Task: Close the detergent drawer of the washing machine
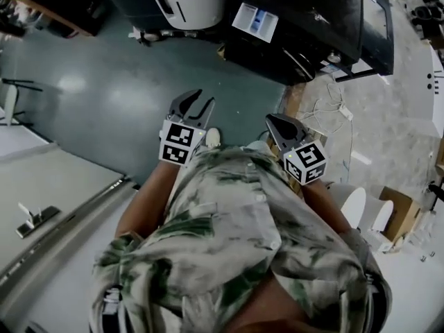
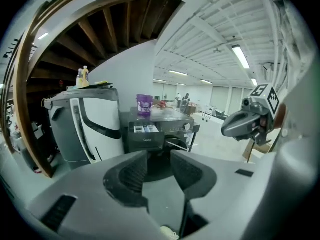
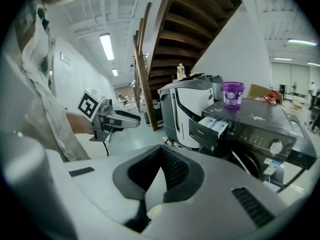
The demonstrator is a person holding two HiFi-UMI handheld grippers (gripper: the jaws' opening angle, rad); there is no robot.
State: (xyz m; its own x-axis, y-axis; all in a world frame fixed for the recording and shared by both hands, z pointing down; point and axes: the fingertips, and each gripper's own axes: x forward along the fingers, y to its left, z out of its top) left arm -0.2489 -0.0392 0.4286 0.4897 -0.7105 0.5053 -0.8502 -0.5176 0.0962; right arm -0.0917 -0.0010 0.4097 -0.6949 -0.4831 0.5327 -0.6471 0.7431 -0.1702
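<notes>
Holding both grippers in front of the chest, the person stands on the teal floor (image 1: 104,96), seen from above in the head view.

Left gripper (image 1: 201,103): lower centre of the frame, just left of the right one. Its own view shows the jaws spread with a clear gap and nothing between them (image 2: 159,156); only the floor and the machine's front show through the gap.

Right gripper (image 1: 276,125): its own view shows the jaws pressed together at the tips, nothing pinched (image 3: 161,151). Each gripper also appears in the other's view, held in the air.

Washing machine (image 1: 305,33): dark cabinet, upper centre-right of the head view, well apart from both grippers.

Detergent drawer (image 1: 255,21): pulled out of the machine's front, white and blue compartments exposed. It sits at centre frame in the left gripper view (image 2: 144,129) and right of centre in the right gripper view (image 3: 215,125). Neither gripper touches it.

Purple tub (image 2: 144,105): upright on top of the machine, above the drawer.

White appliance (image 2: 90,124): just beside the machine, on its left in the left gripper view, with bottles (image 2: 82,77) on top. Wooden staircase (image 3: 200,19) rises behind.
</notes>
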